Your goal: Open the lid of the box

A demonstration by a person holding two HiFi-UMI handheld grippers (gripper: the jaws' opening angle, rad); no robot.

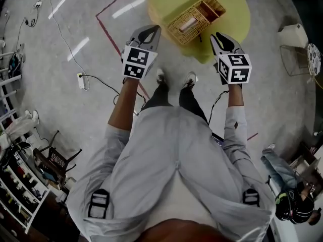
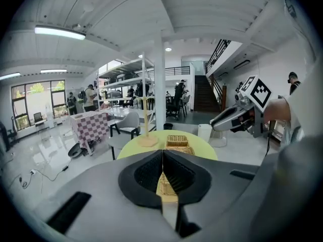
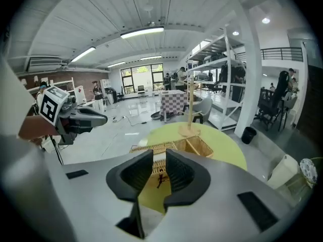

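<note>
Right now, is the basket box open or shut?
Open. The wicker box on the yellow table shows its hollow insides; nothing covers them.

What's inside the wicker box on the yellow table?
From the head view, a pale oblong item lies in the wicker box, in the half nearer the person. The other half shows only wicker. The item is too small to identify, and the walls hide the floor around it.
</note>
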